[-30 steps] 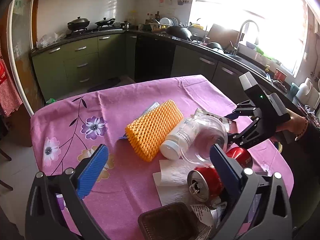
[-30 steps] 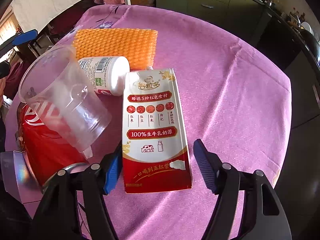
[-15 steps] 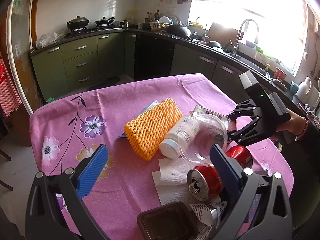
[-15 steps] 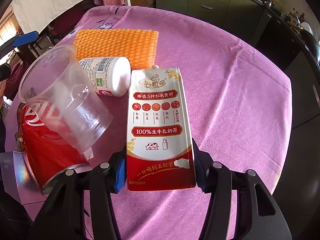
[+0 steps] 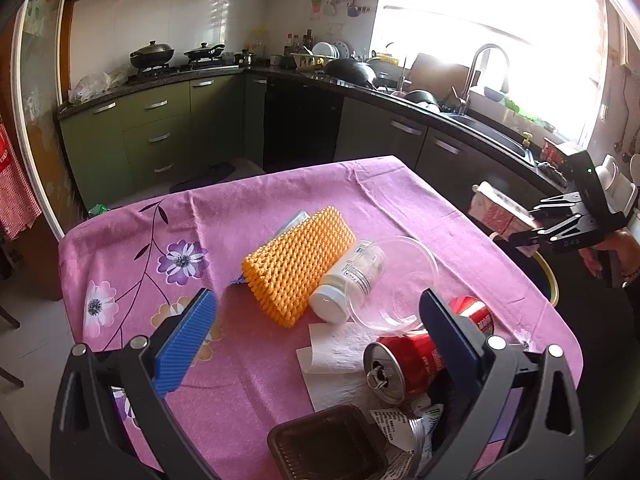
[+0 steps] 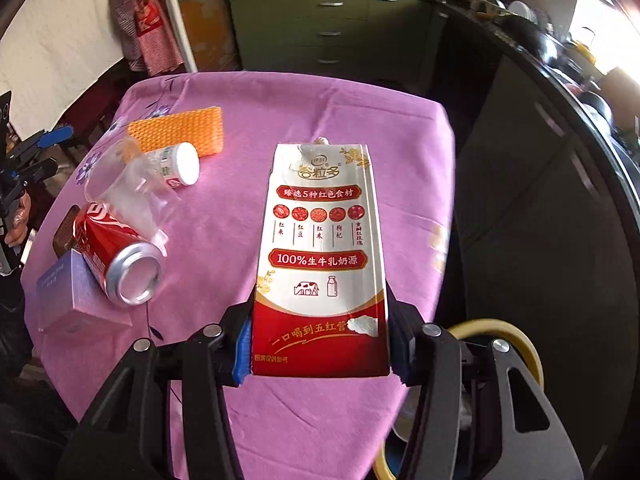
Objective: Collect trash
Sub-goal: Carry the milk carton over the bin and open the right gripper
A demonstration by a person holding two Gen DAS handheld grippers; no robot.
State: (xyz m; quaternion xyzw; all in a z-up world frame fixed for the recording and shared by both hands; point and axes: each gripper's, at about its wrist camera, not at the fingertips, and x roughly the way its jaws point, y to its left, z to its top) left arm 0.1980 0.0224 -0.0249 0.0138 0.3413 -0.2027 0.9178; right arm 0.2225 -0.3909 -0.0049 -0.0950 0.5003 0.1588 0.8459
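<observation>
Milk carton (image 6: 320, 256) reading "100%", clamped in right gripper (image 6: 320, 350), left gripper (image 5: 316, 344) spread apart, empty

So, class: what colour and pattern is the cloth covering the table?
Pink-purple tablecloth with a printed flower pattern at one end, clearest in the left wrist view.

Right gripper (image 6: 320, 350) angled down, clamped on milk carton (image 6: 320, 248), left gripper (image 5: 316, 344) agape
</observation>
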